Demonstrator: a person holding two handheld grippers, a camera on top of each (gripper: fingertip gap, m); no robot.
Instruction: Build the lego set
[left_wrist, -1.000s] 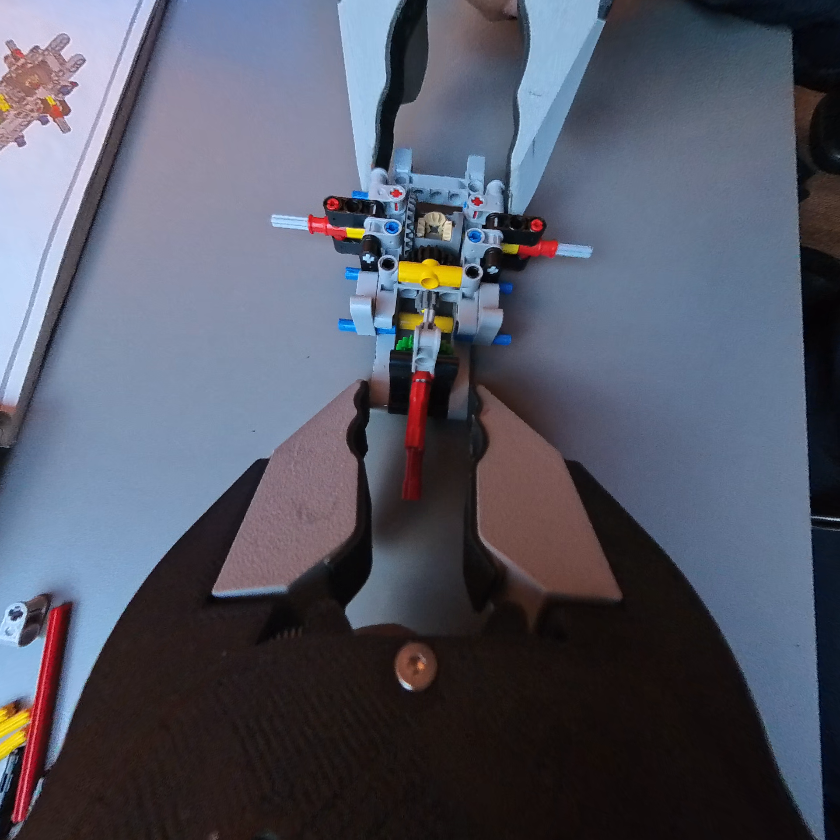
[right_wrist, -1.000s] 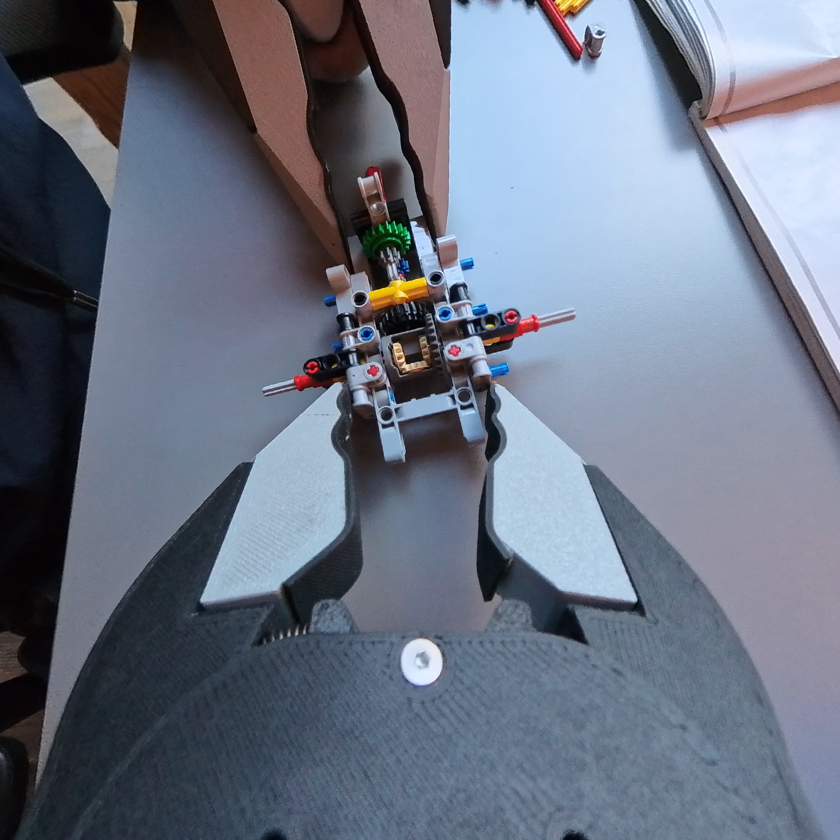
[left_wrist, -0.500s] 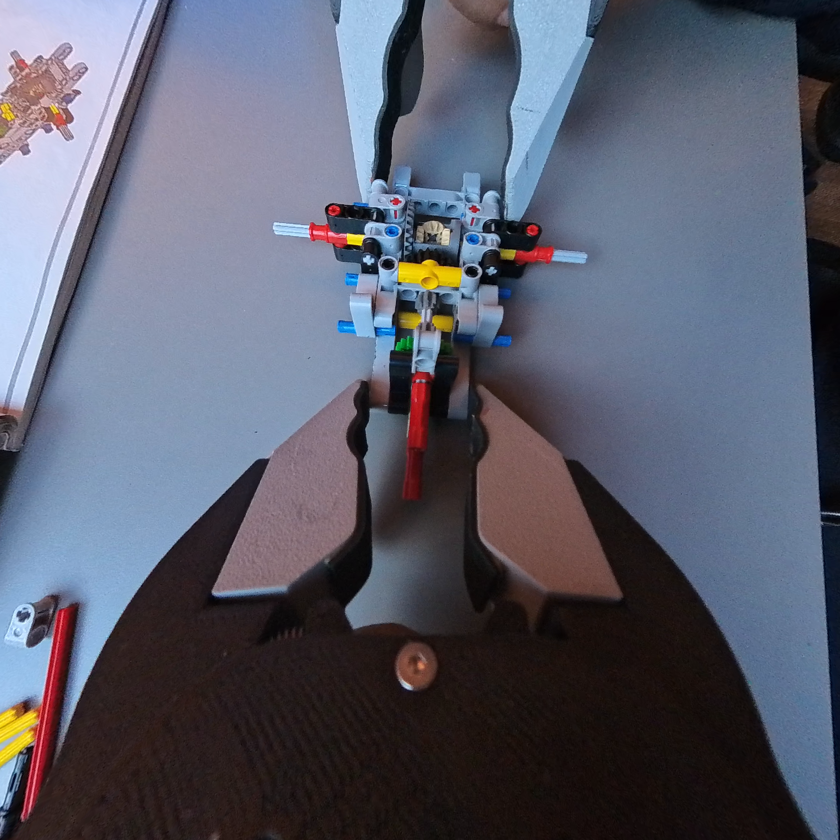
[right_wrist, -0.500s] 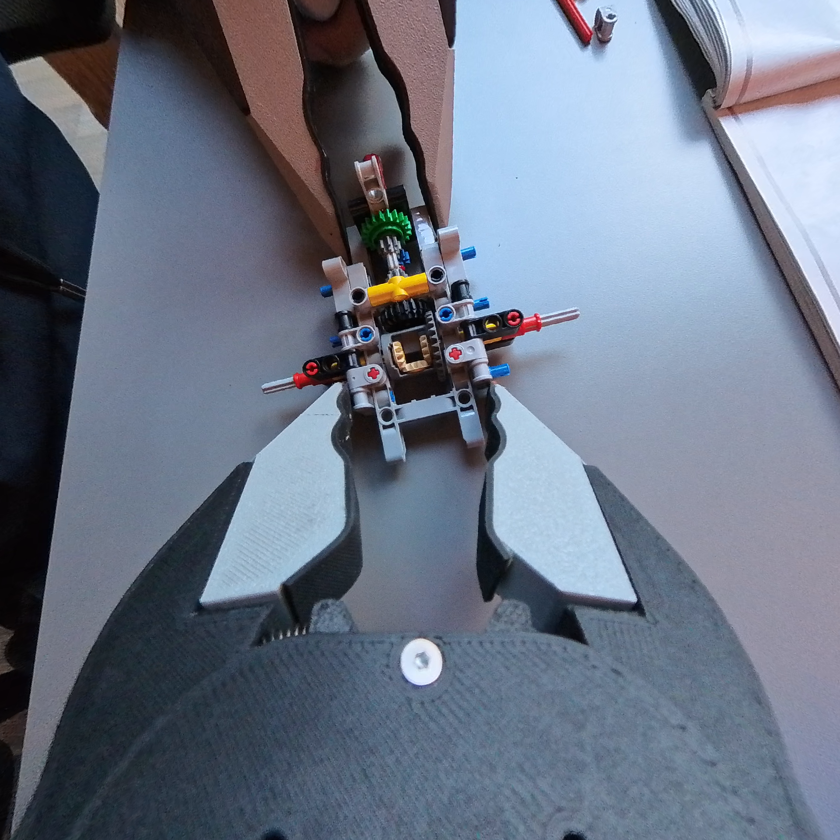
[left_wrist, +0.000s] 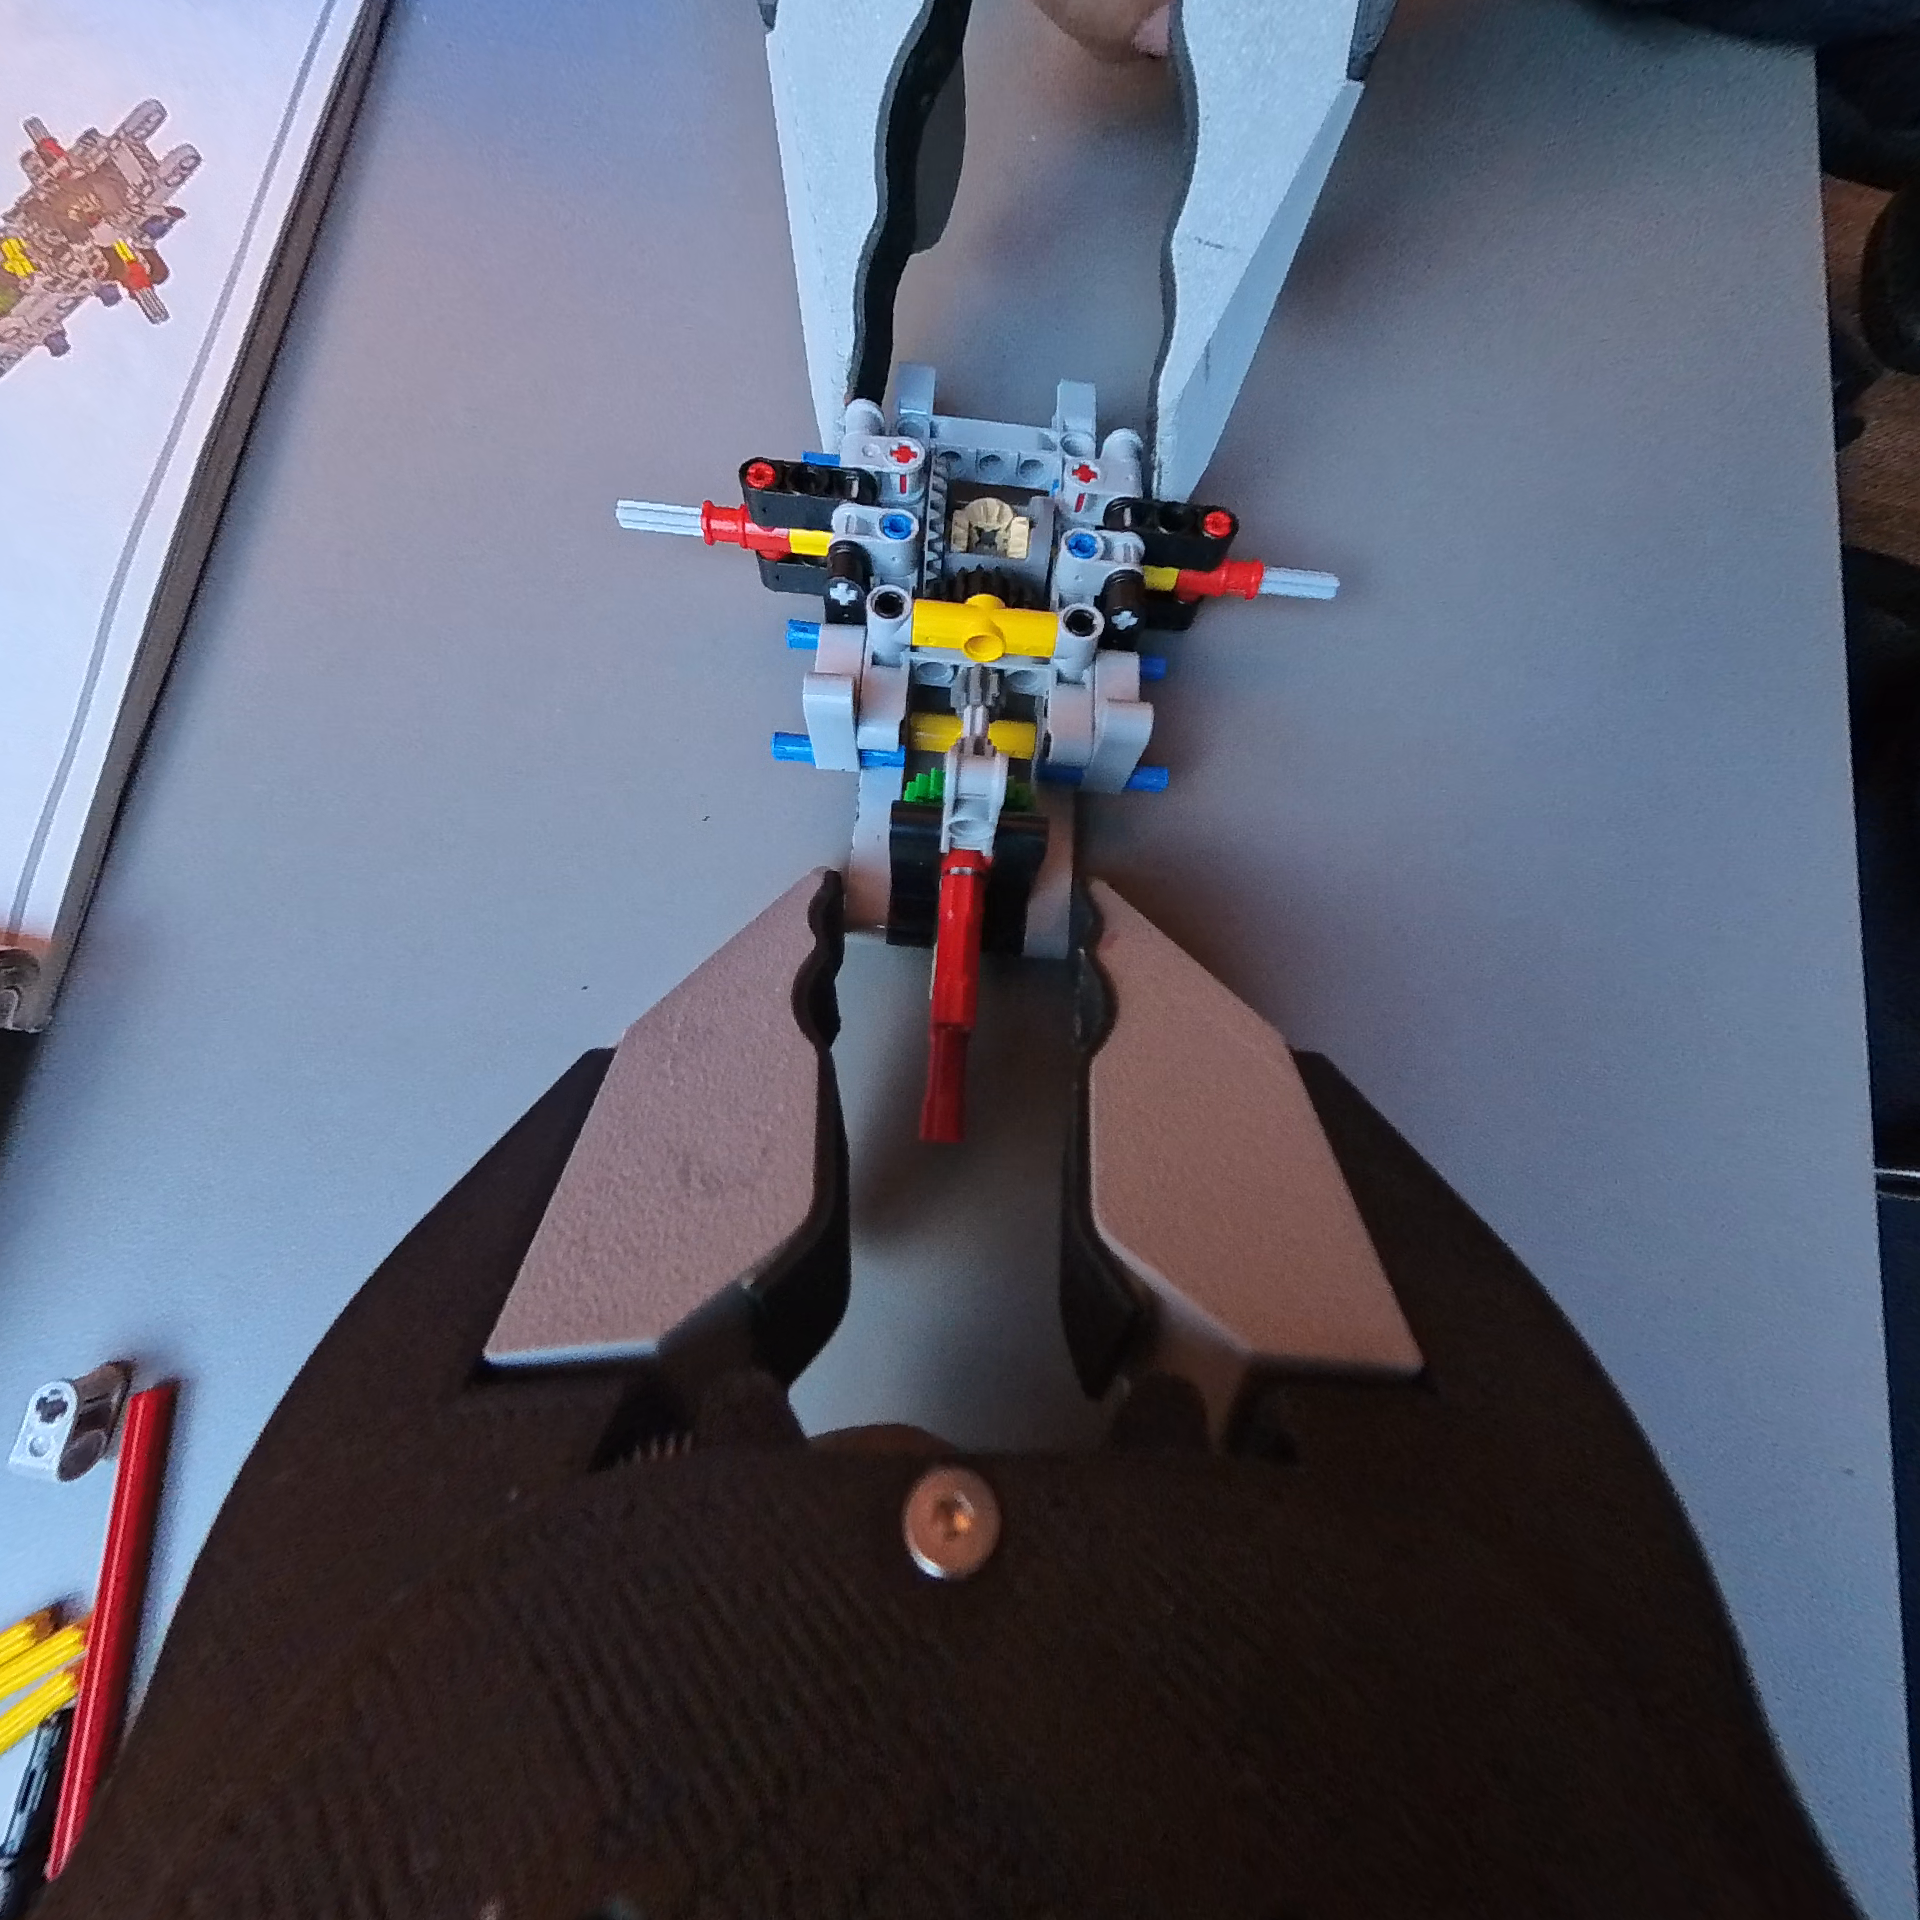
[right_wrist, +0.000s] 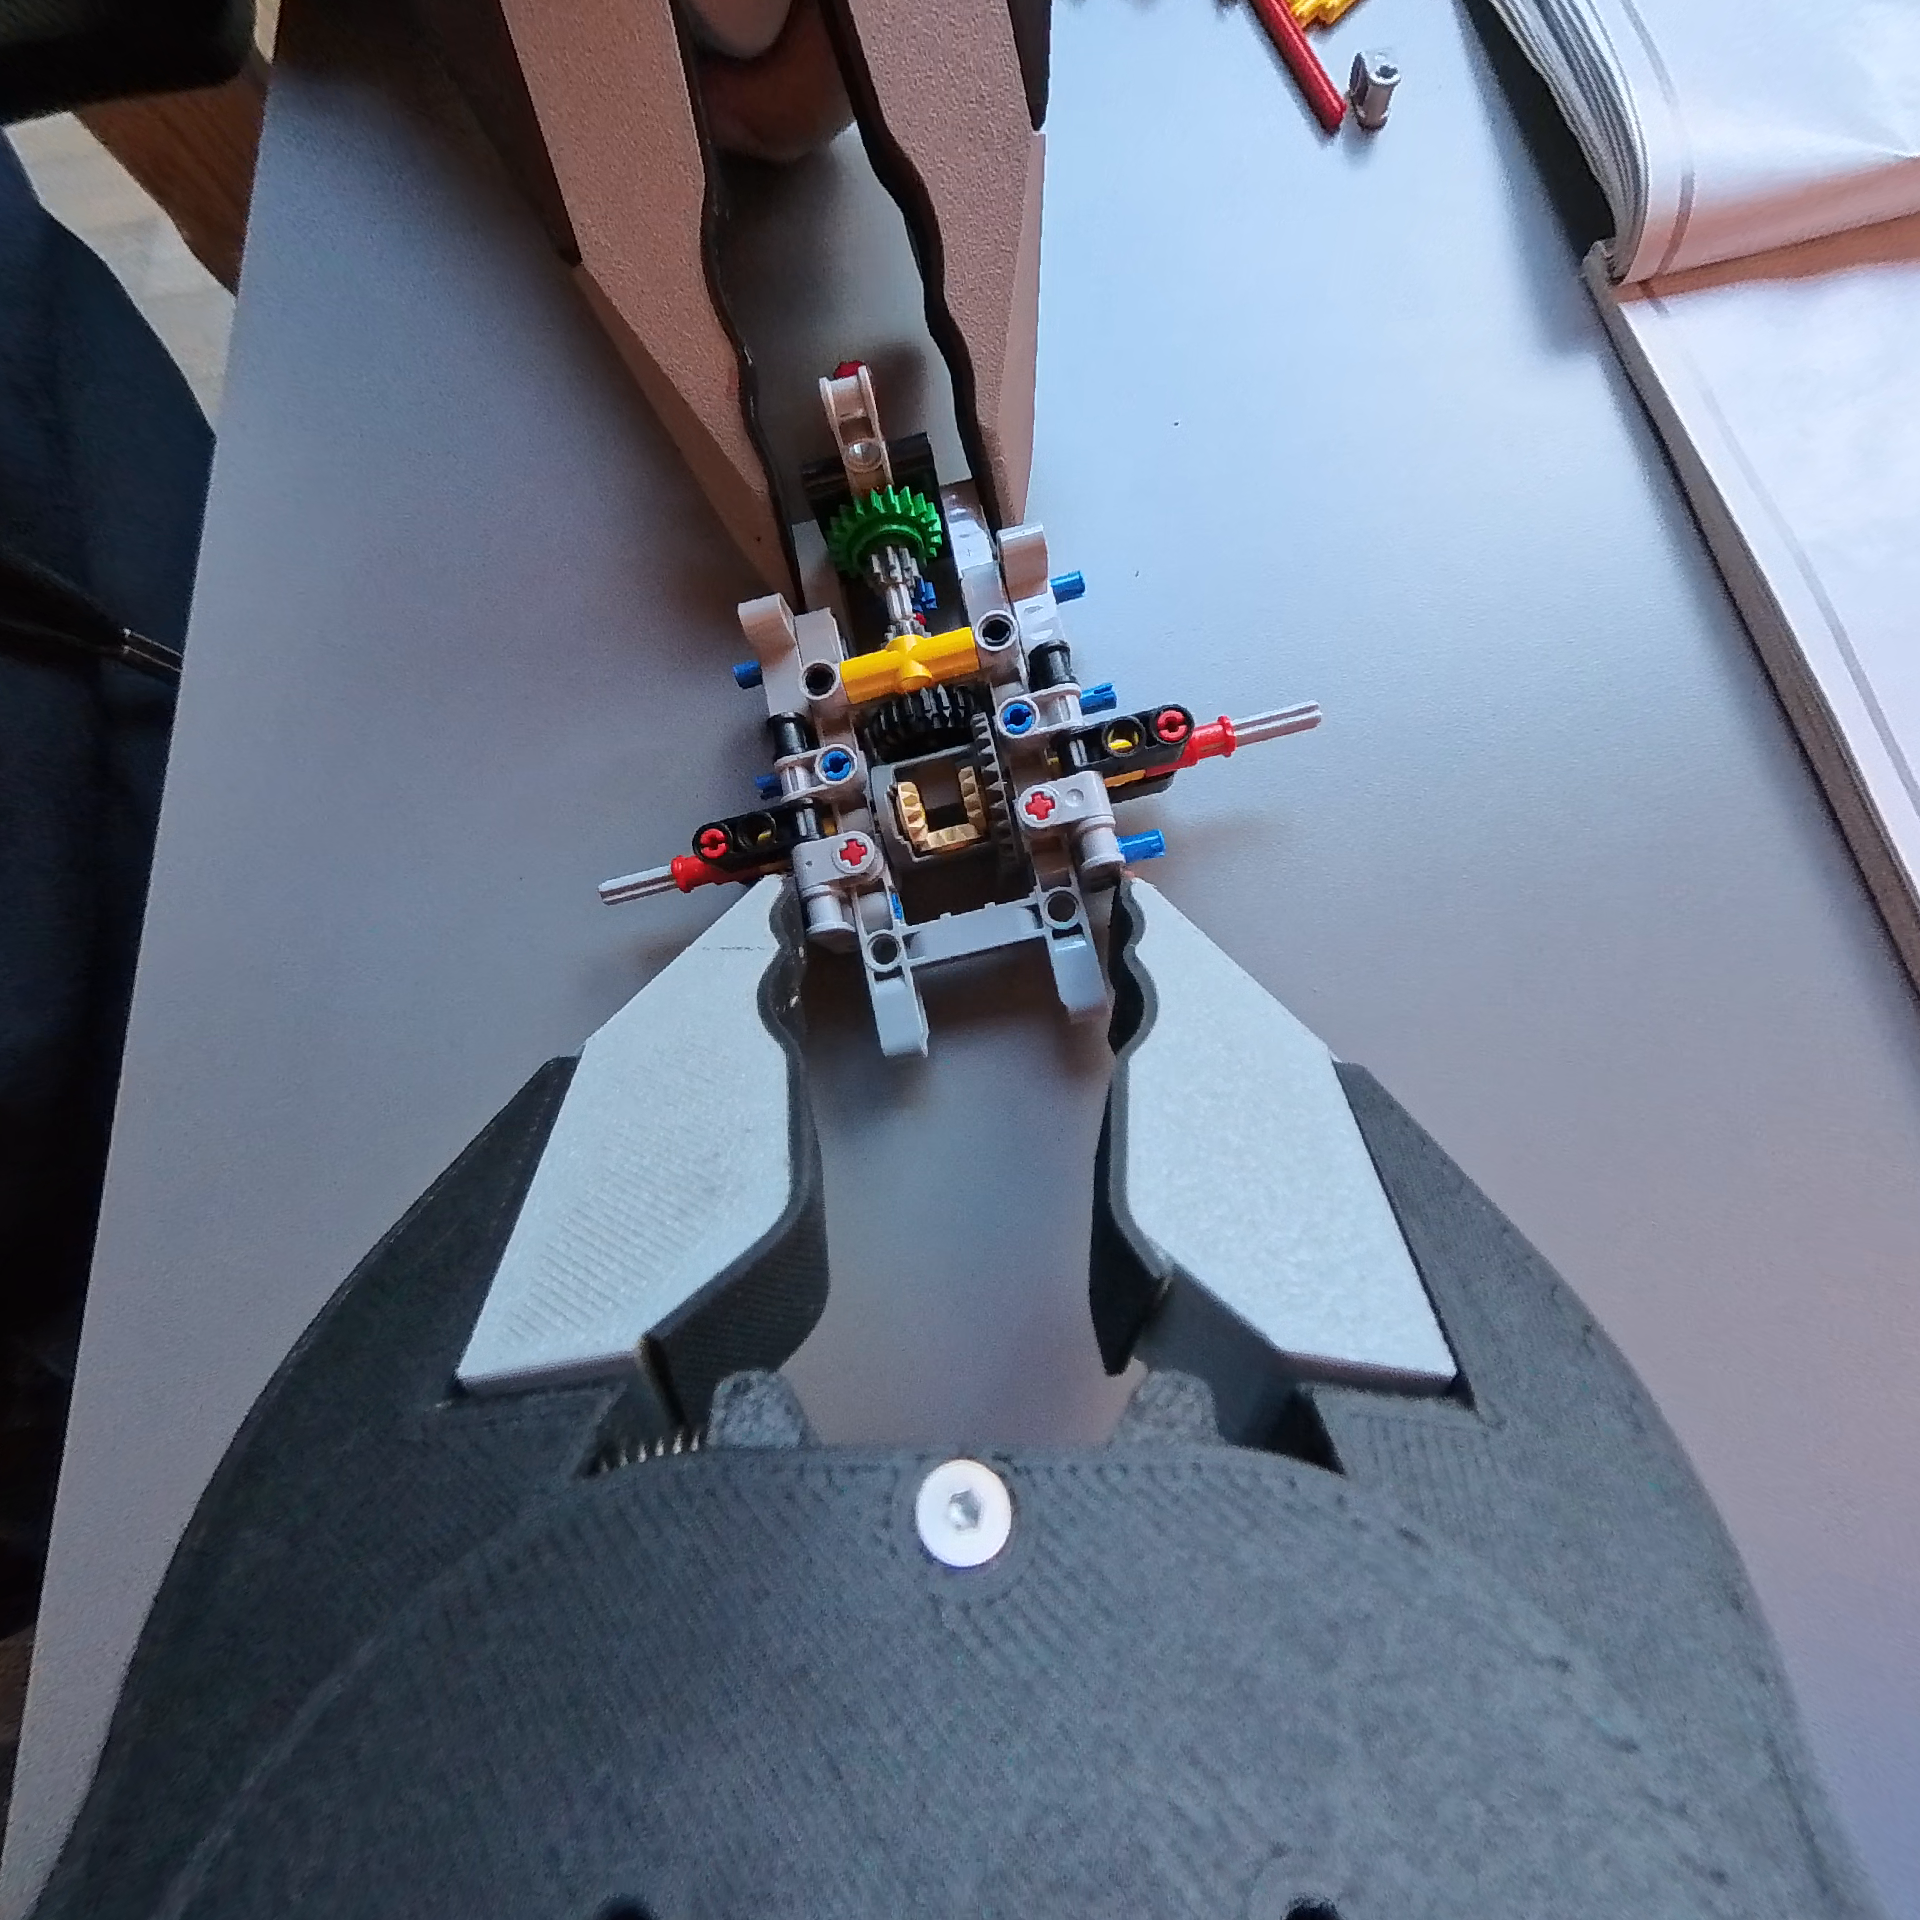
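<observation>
Between both hand-held grippers (left_wrist: 958, 914) (right_wrist: 951, 914), brick assembly (left_wrist: 977, 623).

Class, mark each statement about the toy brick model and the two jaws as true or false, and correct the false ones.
1. The brick model lies on a grey table. True.
2. A gripper stands at each end of the model. True: the left gripper and the right gripper.
3. A green gear sits on the model. True.
4. The red rod points straight up from the table. False: it lies low, between the left jaws.
5. The open booklet lies under the model. False: it lies off to the side.
</observation>
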